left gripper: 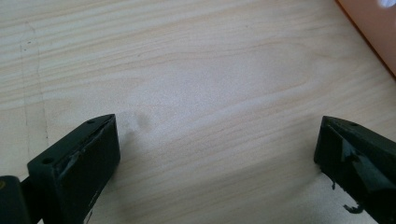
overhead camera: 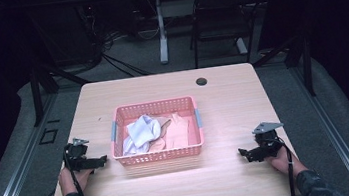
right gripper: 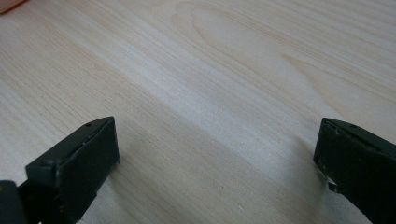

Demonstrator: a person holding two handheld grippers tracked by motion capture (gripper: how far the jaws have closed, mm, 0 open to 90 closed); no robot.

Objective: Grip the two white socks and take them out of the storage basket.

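now, as things lie:
surface (overhead camera: 224, 107): pale wood with rounded corners, a small dark round hole (overhead camera: 201, 81) near its far edge.
basket (overhead camera: 159, 155): pink mesh, rectangular, at the middle of the surface, a grey handle on its left and right ends.
cloths (overhead camera: 142, 131): a white crumpled one lies in the left half of the basket; a peach one (overhead camera: 179, 130) lies flatter in the right half, touching the white one.
left tongs (overhead camera: 100, 161): low over the near left of the surface, just left of the basket's near left corner, tips pointing right toward it; whether they touch the basket i cannot tell.
left tongs state: jaws wide apart with bare wood between them; in the left gripper view (left gripper: 215, 154) a corner of the basket (left gripper: 373, 28) shows at top right.
right tongs (overhead camera: 243, 153): low over the near right of the surface, well apart from the basket, tips pointing left.
right tongs state: jaws wide apart in the right gripper view (right gripper: 215, 154), bare wood between them, a sliver of the basket (right gripper: 9, 4) at top left.
hands: the left hand (overhead camera: 71, 178) and the right hand (overhead camera: 283, 157) each grip a tool from the near edge, in dark patterned sleeves.
behind: a dark chair (overhead camera: 223, 16) and a white table leg (overhead camera: 161, 29) stand on the floor beyond the far edge.
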